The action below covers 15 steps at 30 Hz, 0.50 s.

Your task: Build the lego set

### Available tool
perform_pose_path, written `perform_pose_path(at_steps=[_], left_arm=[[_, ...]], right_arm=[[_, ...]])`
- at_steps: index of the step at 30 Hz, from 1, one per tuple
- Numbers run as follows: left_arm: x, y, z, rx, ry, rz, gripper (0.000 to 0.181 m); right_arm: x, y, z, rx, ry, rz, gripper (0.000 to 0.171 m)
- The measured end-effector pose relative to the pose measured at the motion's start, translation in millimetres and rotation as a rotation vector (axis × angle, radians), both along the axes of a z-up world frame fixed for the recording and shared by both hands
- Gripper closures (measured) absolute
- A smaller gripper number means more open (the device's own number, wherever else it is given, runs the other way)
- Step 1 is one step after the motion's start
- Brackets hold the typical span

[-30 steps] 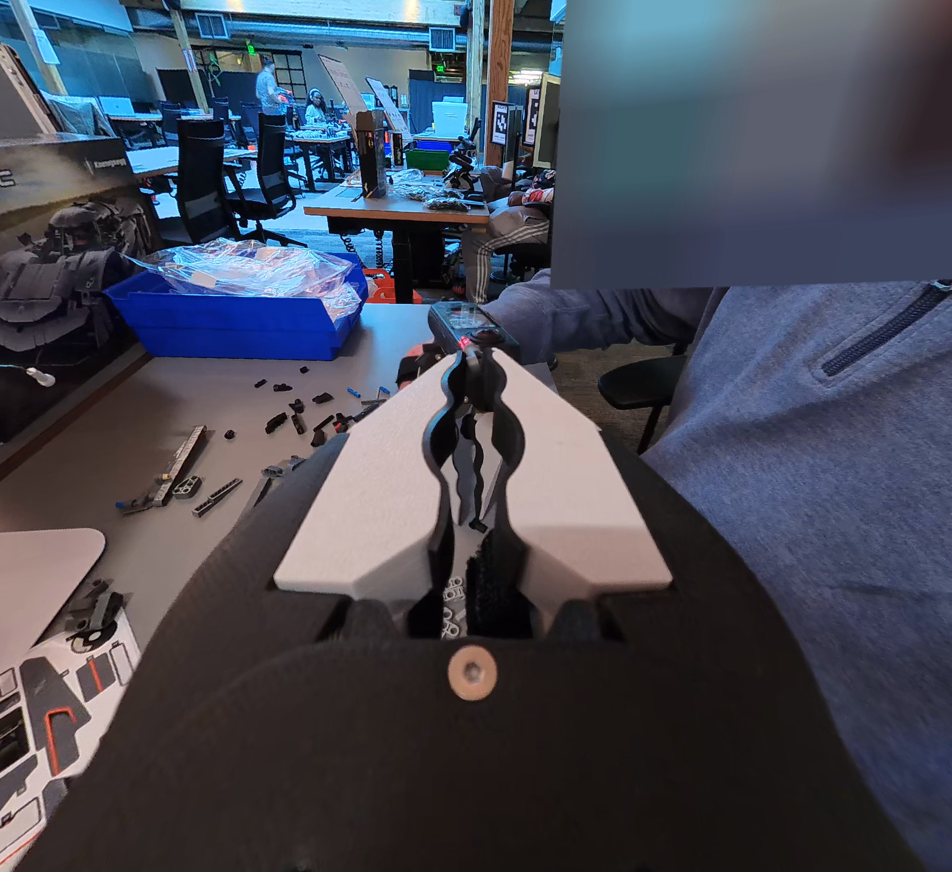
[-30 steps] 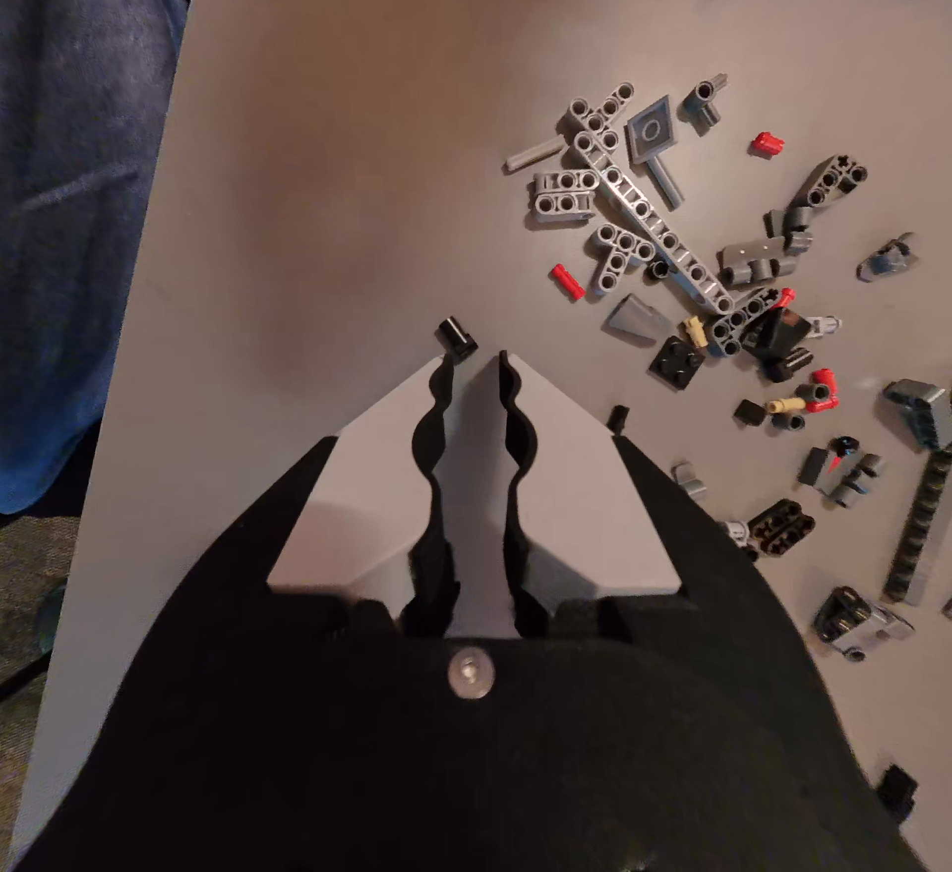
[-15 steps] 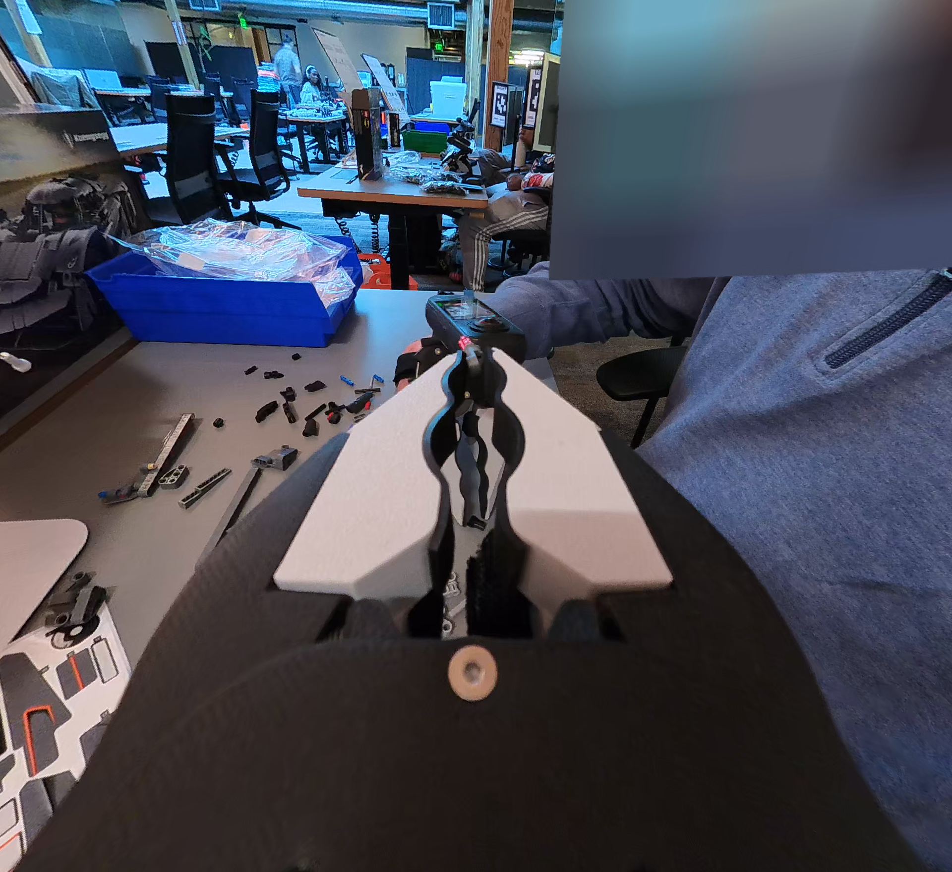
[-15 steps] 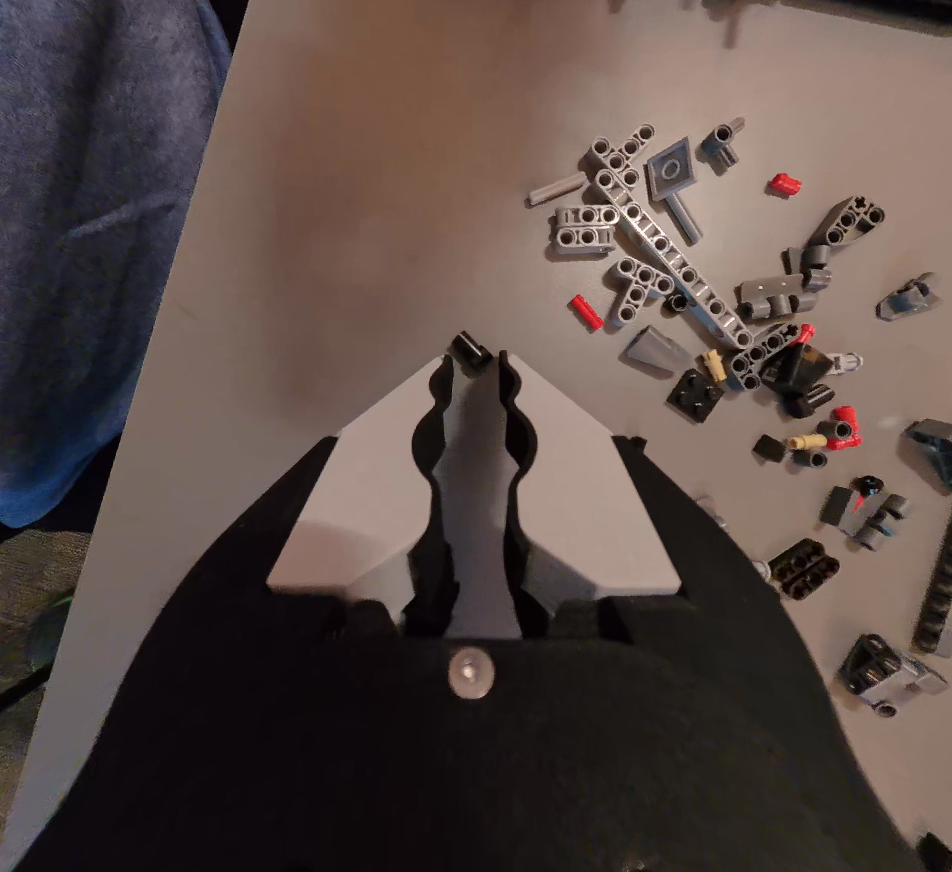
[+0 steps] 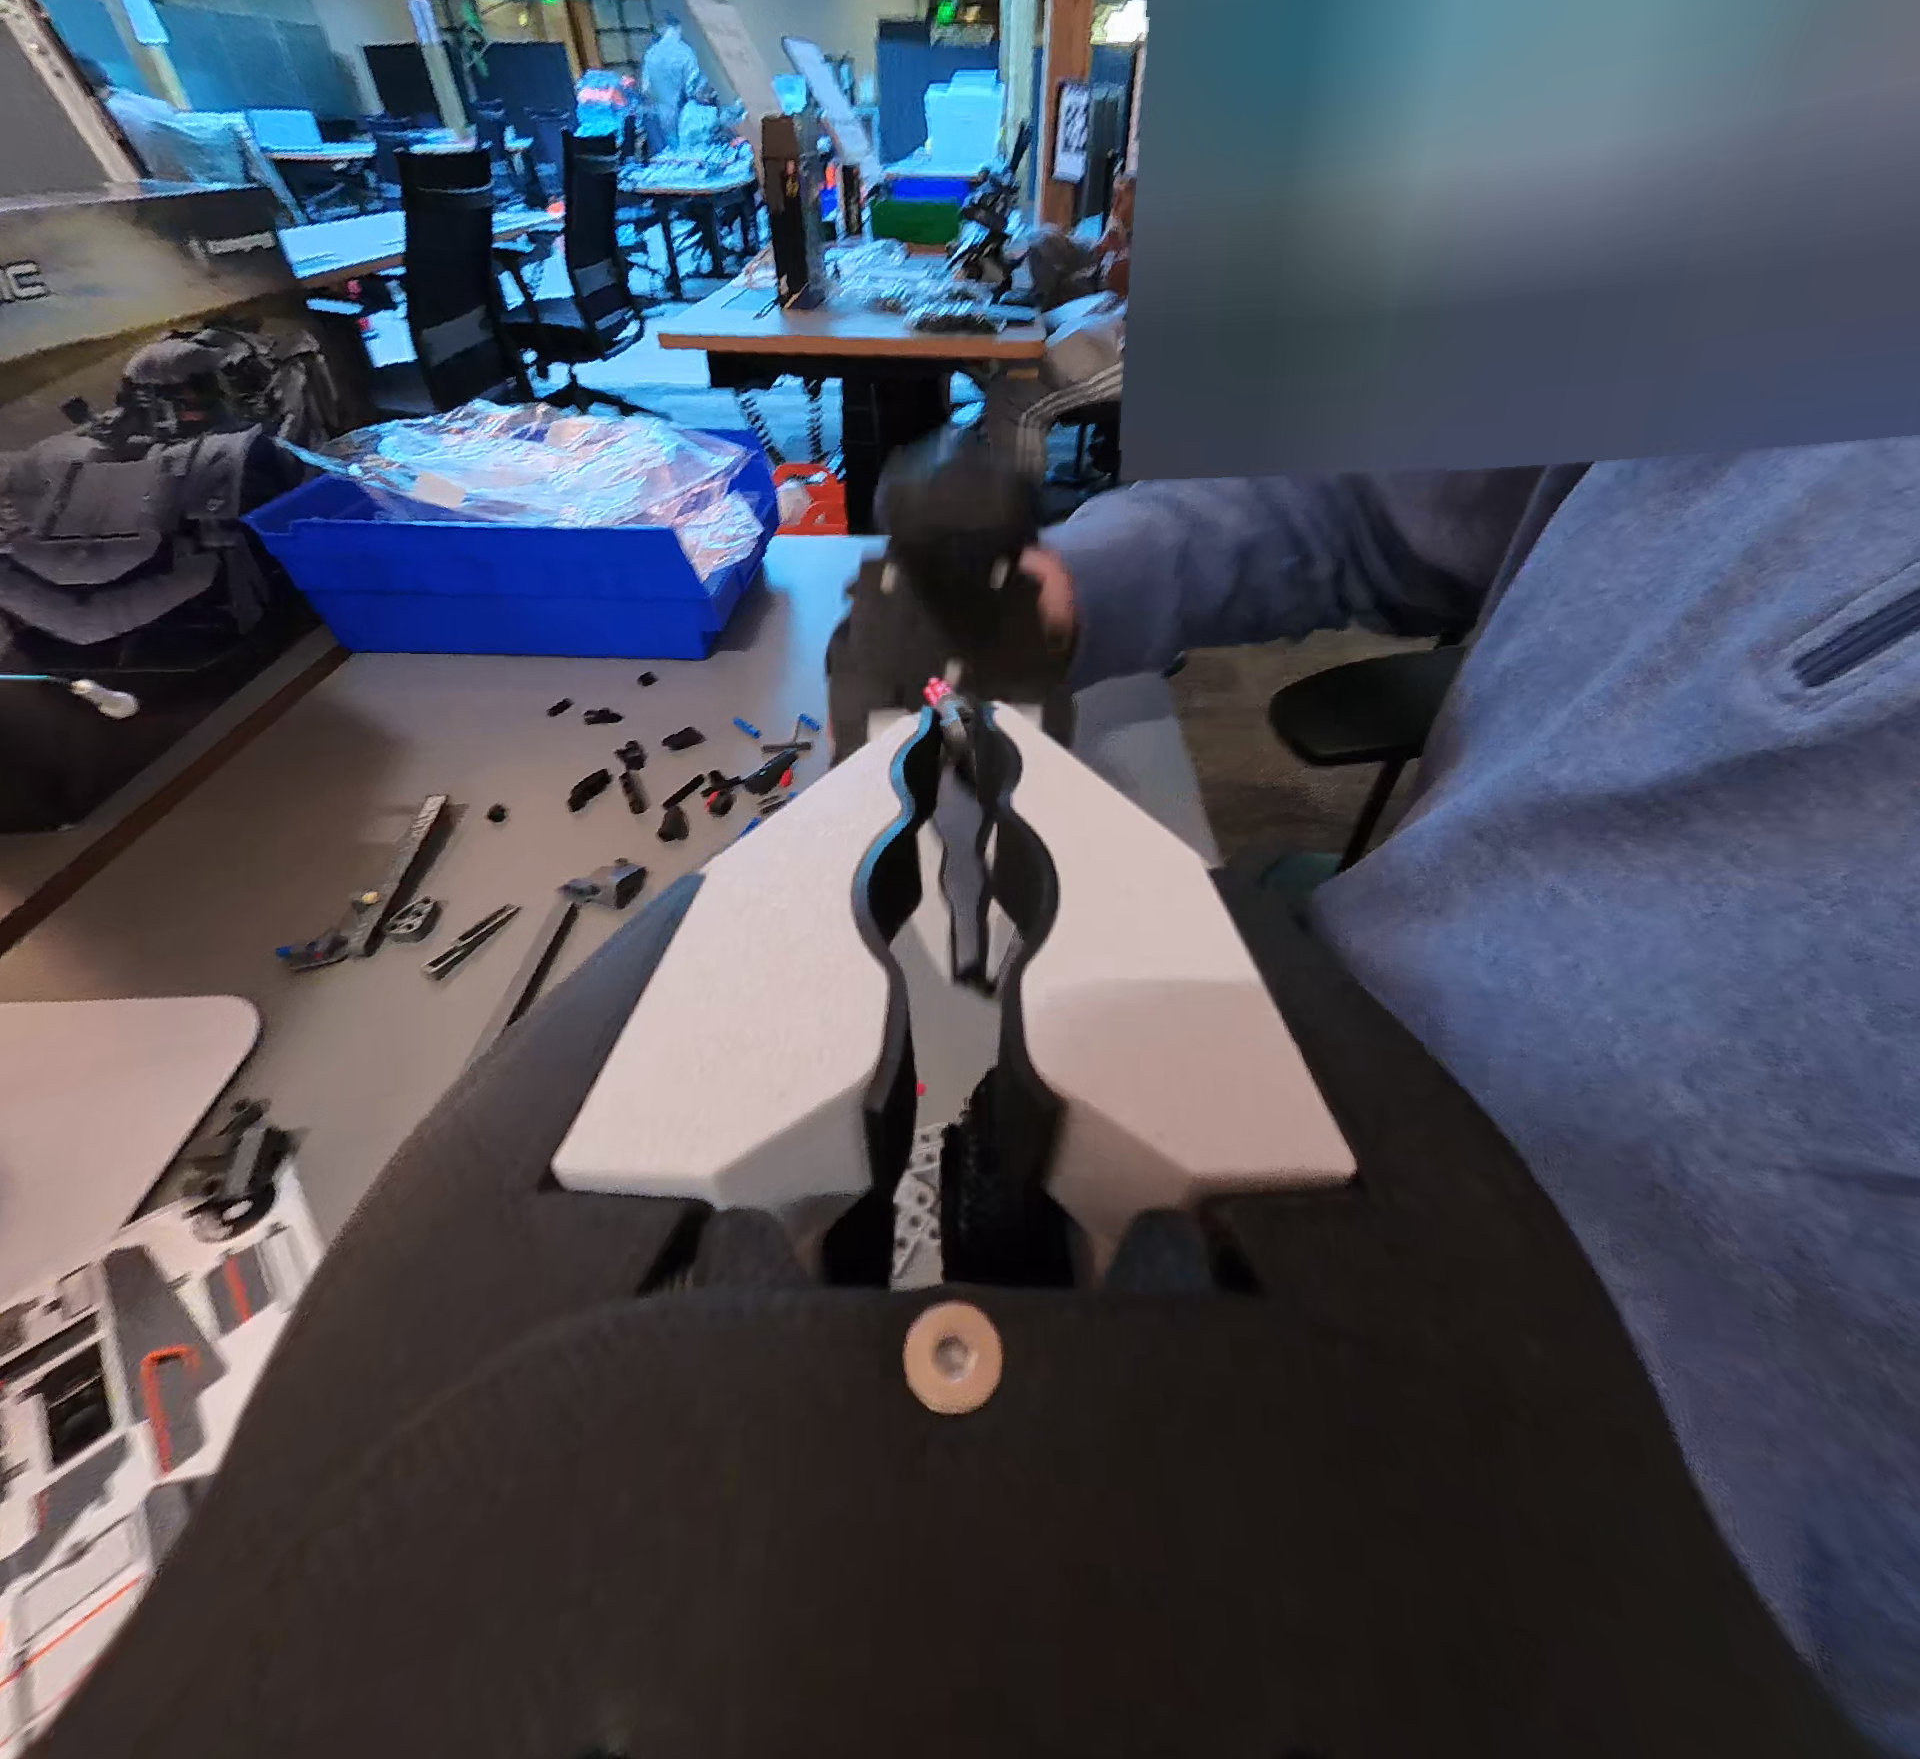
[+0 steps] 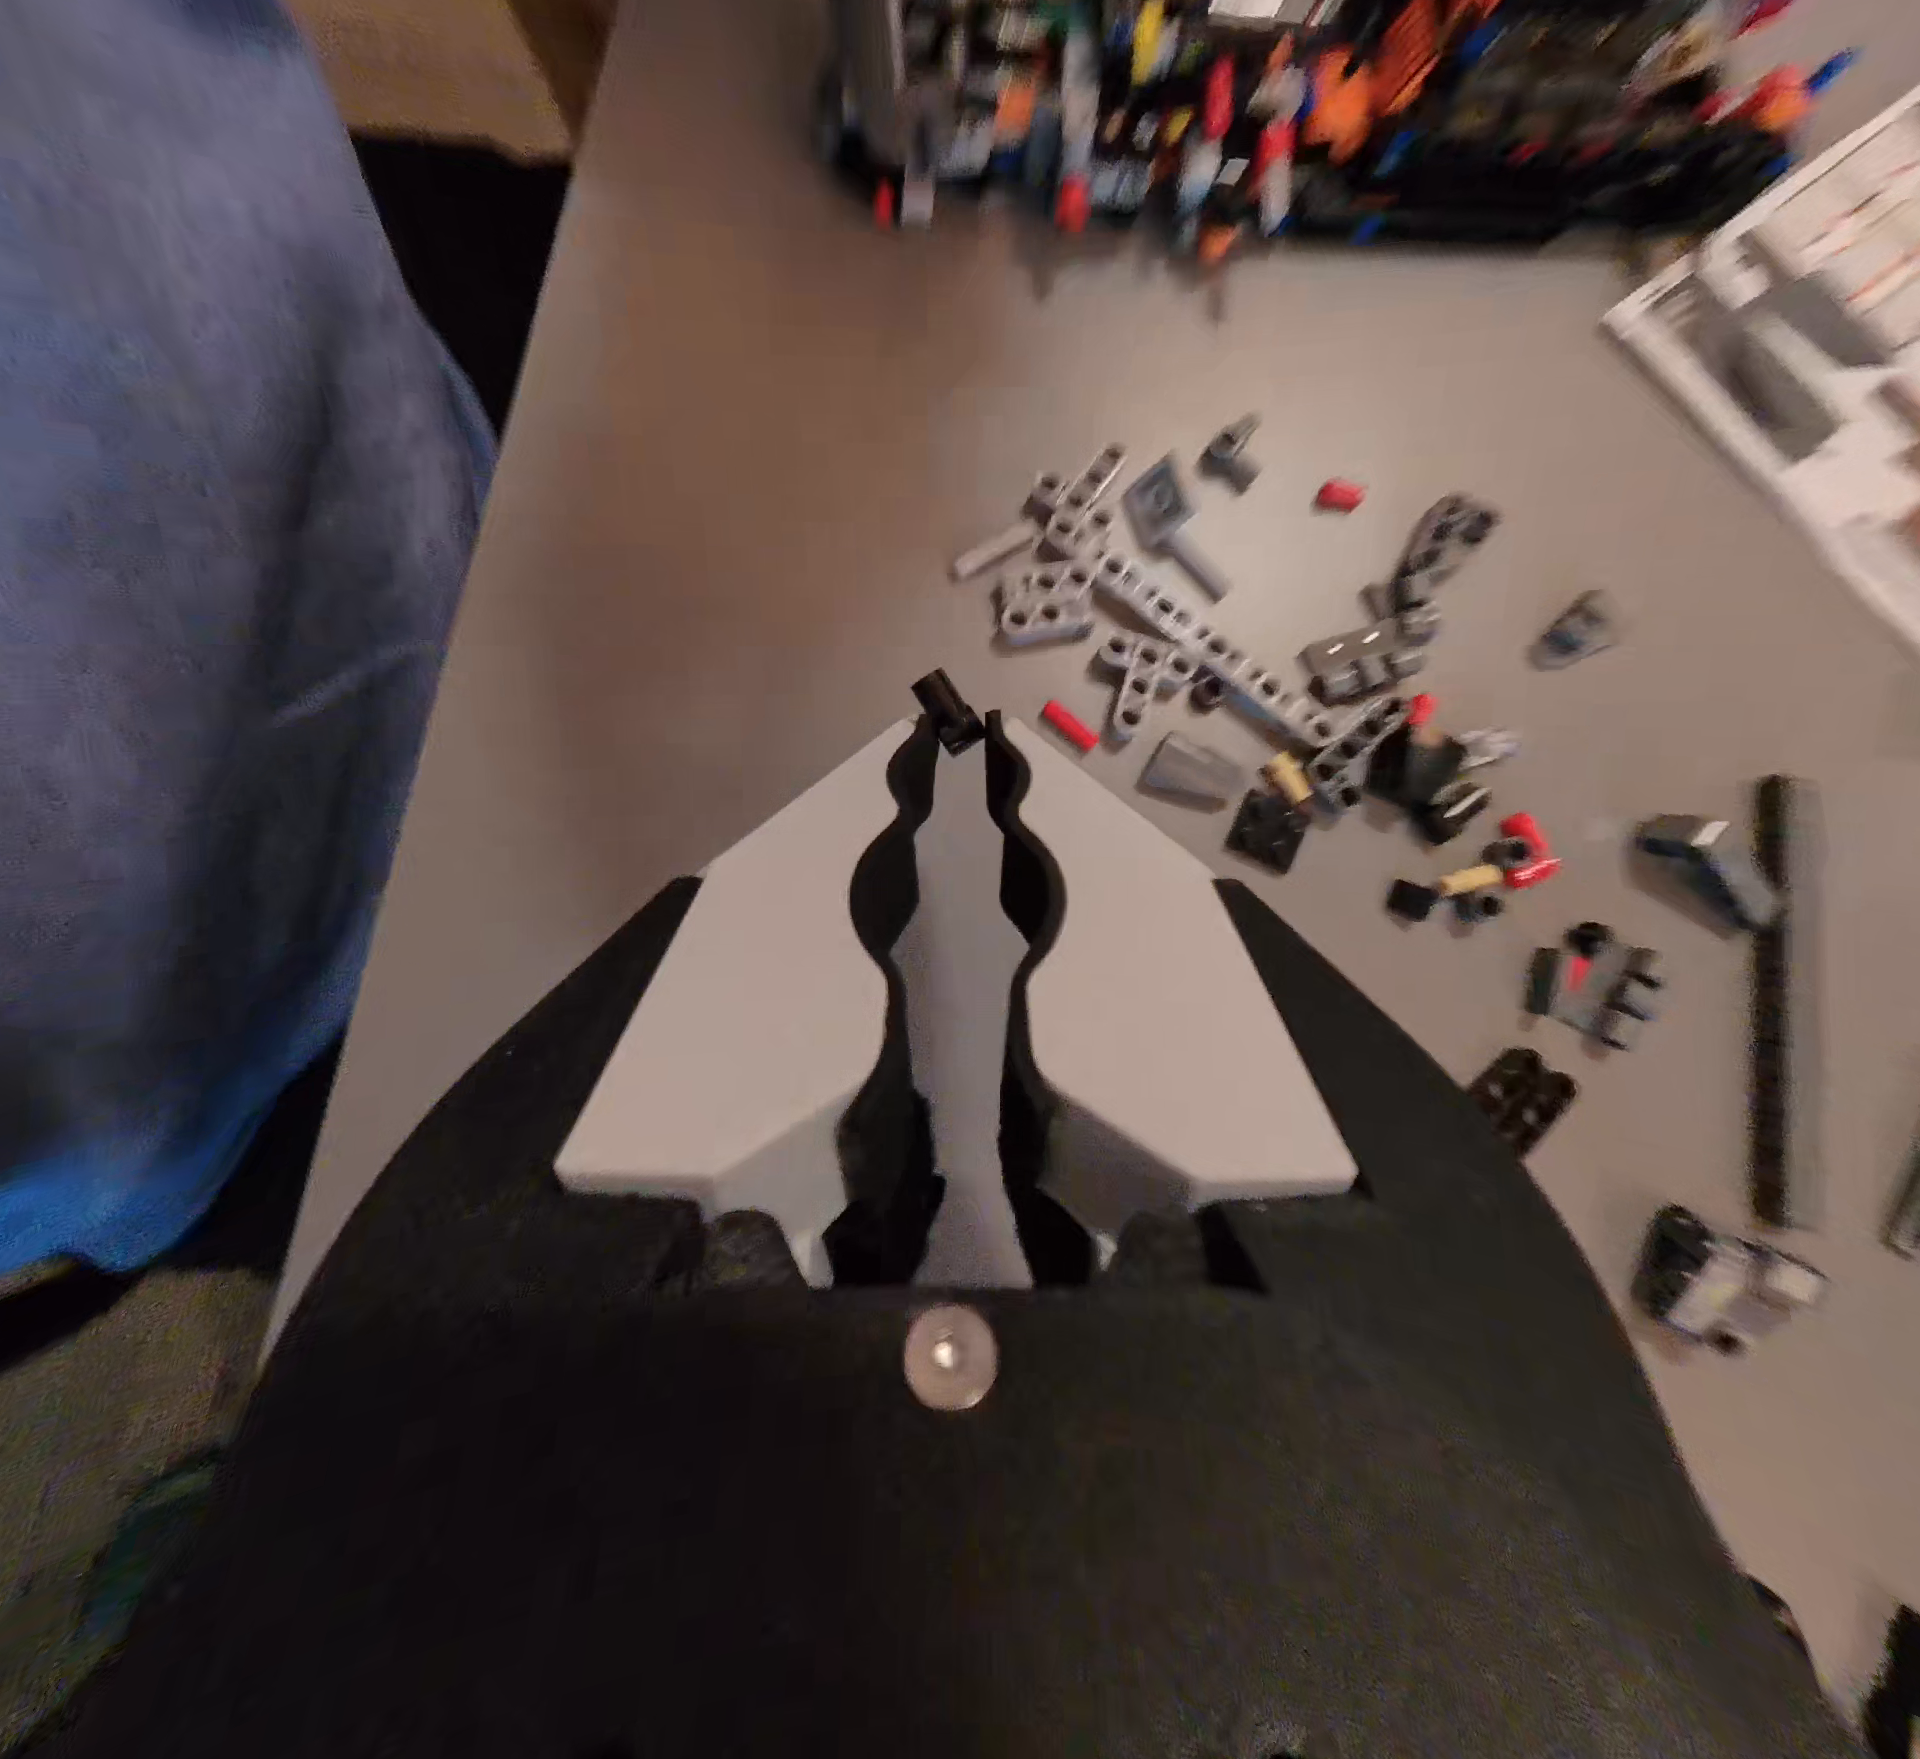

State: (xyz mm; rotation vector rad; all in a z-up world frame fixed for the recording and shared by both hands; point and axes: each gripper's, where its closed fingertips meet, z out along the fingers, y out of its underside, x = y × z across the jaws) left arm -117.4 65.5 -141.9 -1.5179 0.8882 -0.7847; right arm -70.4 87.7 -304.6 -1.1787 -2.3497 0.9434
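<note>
Since half a second ago, the small black pin (image 6: pixel 948 714) has come off the counter (image 6: pixel 727 483) and now sits pinched between the tips of the right gripper (image 6: pixel 954 735), sticking out past them above the bare grey surface near the counter's left edge in the right wrist view. That gripper's jaws are nearly together, clamped on the pin.

Just right of the tips lies a red pin (image 6: pixel 1070 725), and beyond it a scatter of loose parts: a long grey holed beam (image 6: pixel 1195 634), a dark grey wedge piece (image 6: pixel 1190 771), a black square plate (image 6: pixel 1265 828) and a long black toothed strip (image 6: pixel 1771 1013) farther right. Along the counter's far edge stands a blurred, many-coloured lego assembly (image 6: pixel 1299 47). A white instruction booklet (image 6: pixel 1797 379) lies at the far right edge.

The left gripper (image 5: pixel 961 730) is closed on a slim black lego piece (image 5: pixel 966 847) that runs down between its fingers, with a bit of red at the tip. In the left wrist view the right gripper (image 5: pixel 951 608) shows blurred just beyond, held by a person's hand at the end of a blue sleeve (image 5: pixel 1247 556). Small black parts (image 5: pixel 634 774) are strewn across the counter, and a blue bin (image 5: pixel 499 587) filled with clear plastic bags (image 5: pixel 540 473) stands behind them.
</note>
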Motion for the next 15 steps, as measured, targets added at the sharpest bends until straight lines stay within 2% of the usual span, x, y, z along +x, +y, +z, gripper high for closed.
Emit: perform_pose_path(at_steps=[8,15], left_arm=[[13,12,-7,0.083,0.154,0.078,0.177],[20,19,-3,0.143,0.241,0.110,0.177]], right_arm=[[-18,17,110,-0.070,0.275,-0.147,0.165],[-21,22,141,-0.099,0.345,-0.144,0.165]])
